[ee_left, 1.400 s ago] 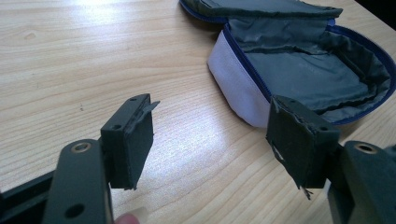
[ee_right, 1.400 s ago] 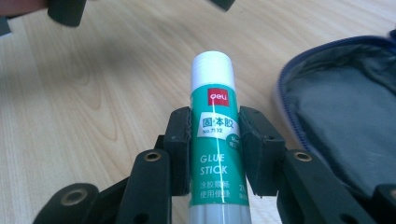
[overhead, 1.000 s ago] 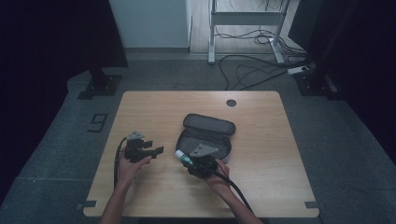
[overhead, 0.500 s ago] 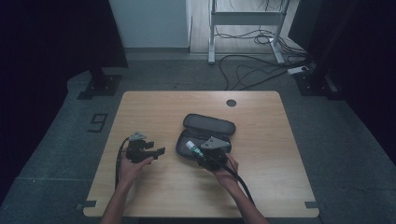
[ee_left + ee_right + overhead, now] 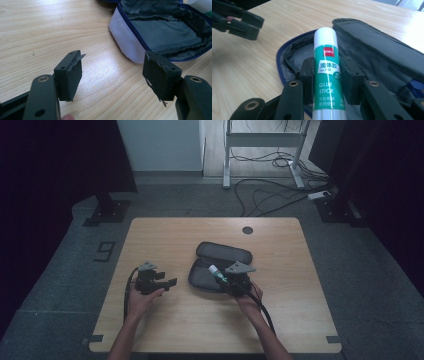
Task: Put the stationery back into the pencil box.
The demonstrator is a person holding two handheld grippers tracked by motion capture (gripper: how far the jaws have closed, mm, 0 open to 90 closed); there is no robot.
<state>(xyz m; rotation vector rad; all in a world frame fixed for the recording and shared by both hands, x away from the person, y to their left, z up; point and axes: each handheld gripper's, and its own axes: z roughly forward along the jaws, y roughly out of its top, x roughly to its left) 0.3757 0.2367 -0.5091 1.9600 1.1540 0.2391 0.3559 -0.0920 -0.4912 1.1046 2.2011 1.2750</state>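
A dark zip pouch [image 5: 215, 265] lies open on the wooden table [image 5: 165, 235], its grey lining showing [image 5: 162, 32] [image 5: 372, 50]. My right gripper [image 5: 226, 279] [image 5: 327, 77] is shut on a green and white glue stick [image 5: 327, 72] [image 5: 216, 272], held just above the pouch's near half with the white cap pointing away. My left gripper [image 5: 170, 282] [image 5: 112, 75] stands open to the left of the pouch with nothing between its fingers, low over the bare wood.
A round cable hole [image 5: 247, 230] sits near the table's far edge. Beyond the table are a desk frame [image 5: 265, 140] and loose cables [image 5: 270, 195] on the floor. Bare wood lies left and in front of the pouch.
My right gripper has carried the glue stick from the pouch's front edge up over the open pouch. The left gripper has shifted slightly toward the pouch.
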